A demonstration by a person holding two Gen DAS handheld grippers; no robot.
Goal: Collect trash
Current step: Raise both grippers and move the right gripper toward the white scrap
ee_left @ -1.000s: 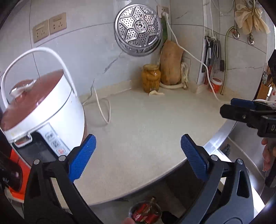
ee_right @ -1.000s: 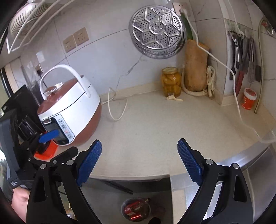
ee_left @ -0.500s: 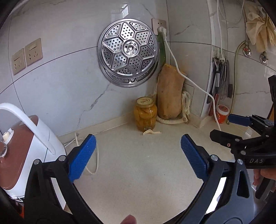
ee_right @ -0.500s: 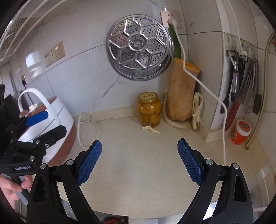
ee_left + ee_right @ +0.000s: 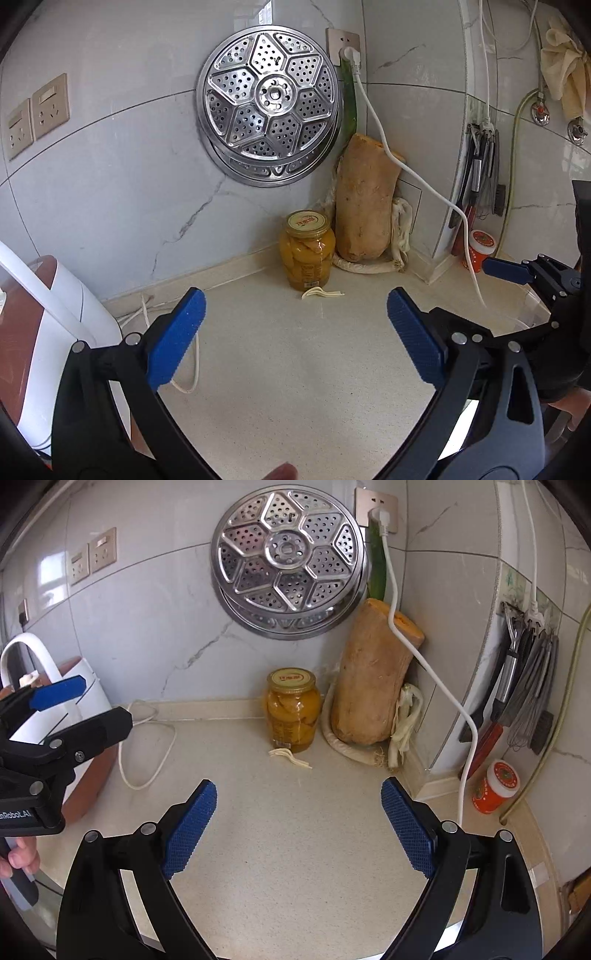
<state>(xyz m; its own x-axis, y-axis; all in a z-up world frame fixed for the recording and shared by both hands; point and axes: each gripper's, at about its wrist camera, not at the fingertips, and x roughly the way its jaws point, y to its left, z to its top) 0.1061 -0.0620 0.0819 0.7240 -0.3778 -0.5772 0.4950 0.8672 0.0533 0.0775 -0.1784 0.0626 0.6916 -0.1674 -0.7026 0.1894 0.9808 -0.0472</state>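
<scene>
A small pale scrap of peel (image 5: 322, 293) (image 5: 290, 757) lies on the beige counter just in front of a jar of yellow fruit (image 5: 307, 250) (image 5: 293, 709). My left gripper (image 5: 295, 336) is open above the counter, well short of the scrap, nothing between its blue pads. My right gripper (image 5: 297, 829) is also open and empty, a similar distance back from the scrap. Each gripper shows at the edge of the other's view.
A cut squash (image 5: 365, 203) leans in the corner with leek stalks (image 5: 400, 723) at its base. A steel steamer rack (image 5: 267, 101) hangs on the wall. A rice cooker (image 5: 40, 332) and its white cord (image 5: 147, 746) are left; utensils (image 5: 524, 694) and an orange tub (image 5: 496, 786) right.
Both grippers have moved forward over the counter toward the corner; the jar and scrap now look larger and closer. The floor bin and counter edge have dropped out of view.
</scene>
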